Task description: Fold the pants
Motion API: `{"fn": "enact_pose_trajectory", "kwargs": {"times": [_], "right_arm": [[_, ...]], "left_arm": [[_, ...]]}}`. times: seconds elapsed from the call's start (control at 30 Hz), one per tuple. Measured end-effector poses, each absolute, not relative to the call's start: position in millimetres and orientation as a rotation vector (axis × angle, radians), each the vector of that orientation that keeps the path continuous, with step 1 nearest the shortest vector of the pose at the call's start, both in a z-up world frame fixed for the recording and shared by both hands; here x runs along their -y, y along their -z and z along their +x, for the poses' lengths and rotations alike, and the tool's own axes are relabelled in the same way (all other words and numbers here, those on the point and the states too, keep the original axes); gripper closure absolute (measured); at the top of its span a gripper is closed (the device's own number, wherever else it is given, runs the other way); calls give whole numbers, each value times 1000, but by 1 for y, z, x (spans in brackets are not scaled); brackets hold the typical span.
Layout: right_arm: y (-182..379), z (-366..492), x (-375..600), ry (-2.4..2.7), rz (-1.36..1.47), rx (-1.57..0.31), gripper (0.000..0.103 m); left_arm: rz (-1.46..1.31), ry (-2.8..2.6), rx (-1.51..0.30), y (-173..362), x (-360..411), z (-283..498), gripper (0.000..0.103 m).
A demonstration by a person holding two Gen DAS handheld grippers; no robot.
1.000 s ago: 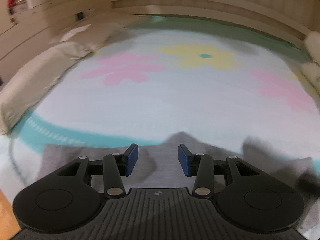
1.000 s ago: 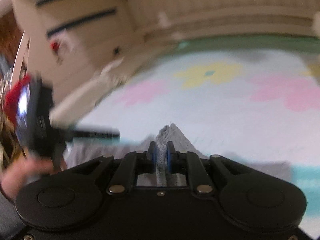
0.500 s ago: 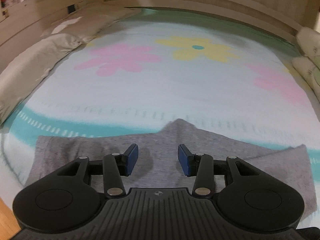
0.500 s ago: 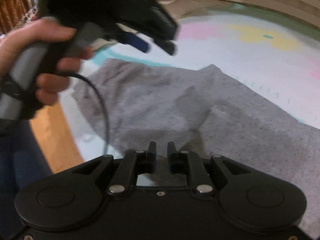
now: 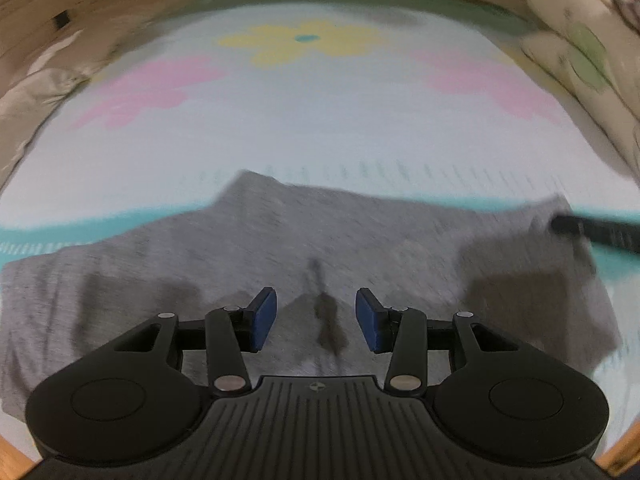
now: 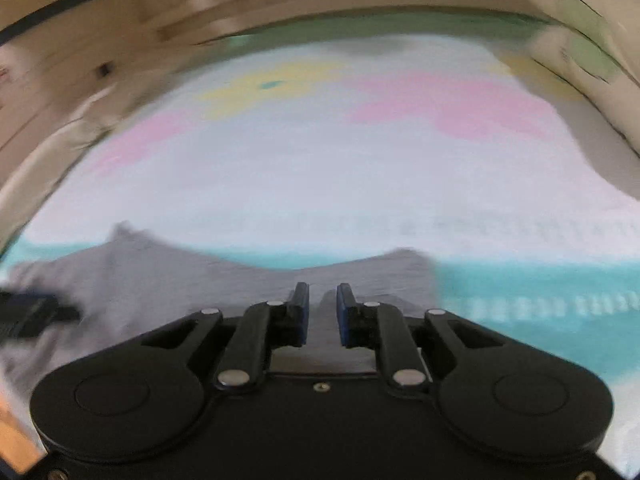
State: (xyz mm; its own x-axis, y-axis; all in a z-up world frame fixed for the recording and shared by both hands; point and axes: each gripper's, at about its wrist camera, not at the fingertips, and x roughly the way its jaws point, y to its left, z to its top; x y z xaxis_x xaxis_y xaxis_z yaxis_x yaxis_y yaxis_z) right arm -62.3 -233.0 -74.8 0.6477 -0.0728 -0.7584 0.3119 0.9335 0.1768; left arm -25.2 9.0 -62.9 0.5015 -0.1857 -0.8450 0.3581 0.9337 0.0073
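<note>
The bed cover (image 5: 320, 128), pale with pink and yellow flowers and a teal band, fills most of both views. It gives a wide, flat surface, which I think is why the folding is done here. Wooden boards run along the top of the frame and pillows (image 5: 576, 44) lie at the upper right, so the far half of the cover is free room.

The grey pants (image 5: 280, 248) lie flat across the lower half of the left view, from the left border to the lower right. One point of cloth reaches over the teal band at the centre. In the right view the pants (image 6: 180, 280) take the lower left, and their right edge ends just right of the fingers.

The left gripper (image 5: 316, 320) hangs above the middle of the cloth, jaws apart, holding nothing. The right gripper (image 6: 322, 312) has just been closing a little; a narrow gap is left and I see no cloth pinched in it. It stands near the right corner, probably to take that edge.
</note>
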Motion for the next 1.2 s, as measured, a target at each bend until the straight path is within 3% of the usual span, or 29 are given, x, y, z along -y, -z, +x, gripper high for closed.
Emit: {"fn": "enact_pose_trajectory", "kwargs": {"times": [0.1,0.17,0.23,0.3,0.37,0.77,0.87,1.03,1.2], "right_arm": [[86,-59,250,283,332,-867,83],[95,-57,255,307,339,-884,95],[95,-58,257,308,353,-879,96],[88,-62,254,302,341,-872,94],[79,-67,248,284,318,-859,82],[87,-111,171,-85,160,-1028,81],[80,-107,164,-91,115,-1013,76],[57,-99,144,-182,174,-854,76],[61,-89,93,-318,78,-826,75]], "left_arm": [[232,356,-1036,77,0,-31,60],[241,364,-1080,88,0,-33,60],[228,365,-1101,96,-4,-34,58],[216,356,-1100,96,-8,-35,55],[203,346,-1103,95,-12,-36,55],[124,250,-1099,90,-34,-78,50],[101,241,-1106,84,-39,-78,49],[55,166,-1022,66,-60,-79,49],[57,57,-952,51,-87,-74,49]]}}
